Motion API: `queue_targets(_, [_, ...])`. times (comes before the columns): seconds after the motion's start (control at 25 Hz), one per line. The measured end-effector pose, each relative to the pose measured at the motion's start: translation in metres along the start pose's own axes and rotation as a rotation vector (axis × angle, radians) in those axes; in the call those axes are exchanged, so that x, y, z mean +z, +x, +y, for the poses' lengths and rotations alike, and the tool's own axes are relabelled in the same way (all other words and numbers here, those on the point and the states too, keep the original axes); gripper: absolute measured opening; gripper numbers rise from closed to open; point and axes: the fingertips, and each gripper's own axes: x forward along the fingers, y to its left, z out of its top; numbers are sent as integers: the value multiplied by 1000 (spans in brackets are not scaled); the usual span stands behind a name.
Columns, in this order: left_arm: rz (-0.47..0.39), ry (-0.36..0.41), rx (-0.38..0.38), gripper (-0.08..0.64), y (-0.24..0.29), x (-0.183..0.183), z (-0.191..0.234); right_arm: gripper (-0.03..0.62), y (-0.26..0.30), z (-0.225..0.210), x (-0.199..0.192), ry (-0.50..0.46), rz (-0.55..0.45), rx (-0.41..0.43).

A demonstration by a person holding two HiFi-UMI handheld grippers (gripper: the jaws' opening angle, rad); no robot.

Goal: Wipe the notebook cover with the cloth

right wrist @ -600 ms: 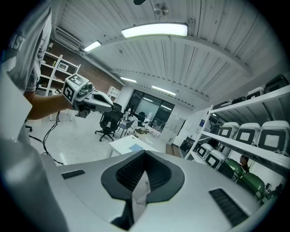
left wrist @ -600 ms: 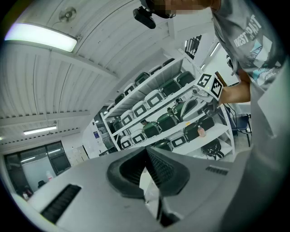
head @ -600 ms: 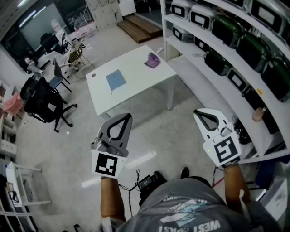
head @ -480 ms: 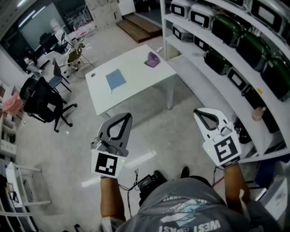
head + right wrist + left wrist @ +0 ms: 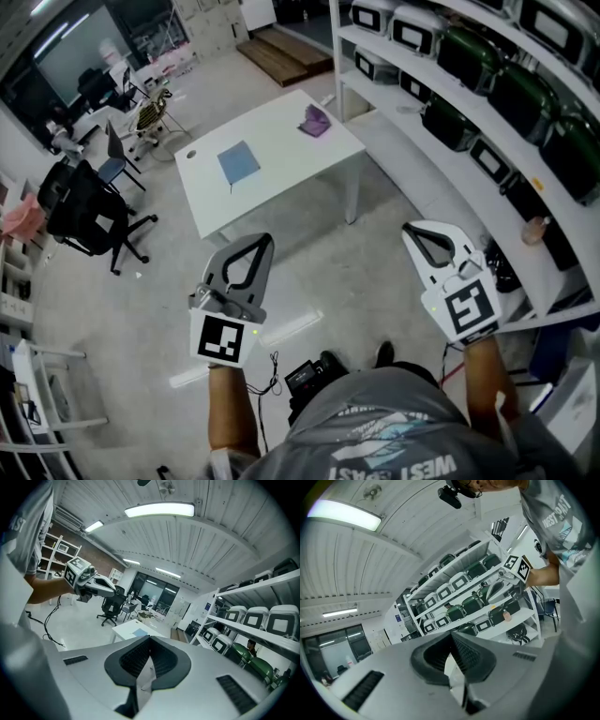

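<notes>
Barely any change: table [image 5: 281, 141] and shelving [image 5: 403, 155] a touch higher and leftward in head view.

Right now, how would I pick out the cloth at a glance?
Find the white table ahead, beside the shelving rack. The cloth lies by the table edge nearest the rack. It is a crumpled purple heap, unlike the flat blue notebook.

light: bright ceiling tubes [image 5: 159, 510] | glare: mild | edges: fisheye-warped, dark
</notes>
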Motion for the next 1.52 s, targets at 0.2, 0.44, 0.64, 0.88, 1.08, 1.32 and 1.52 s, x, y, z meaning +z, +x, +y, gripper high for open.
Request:
queue_targets(0.2, [1,-5,-14,3,-1,-9,4,31,8,4,1,3,-14,4])
queue_targets(0.44, [-21,-9,-27,3,-5,-19,15,31,19,5,7,32,-5,-37])
queue_targets(0.64, [-35,-22,-28,3,-7,-32,28,31,31,10,12,18,7,-51])
queue_targets(0.88, [-38,-38,-35,3,2,-43,38,31,50,8,11,11,22,-36])
queue_targets(1.08, [-9,-61,-28,3,13,-57,51,31,74,-1,12,29,27,-22])
queue_targets(1.32, [39,-55,-7,3,47,-70,66,31,113,-32,-2,33,-1,16])
queue_targets(1.52, [73,-48,15,3,90,-74,81,31,150,-70,-13,41,-25,51])
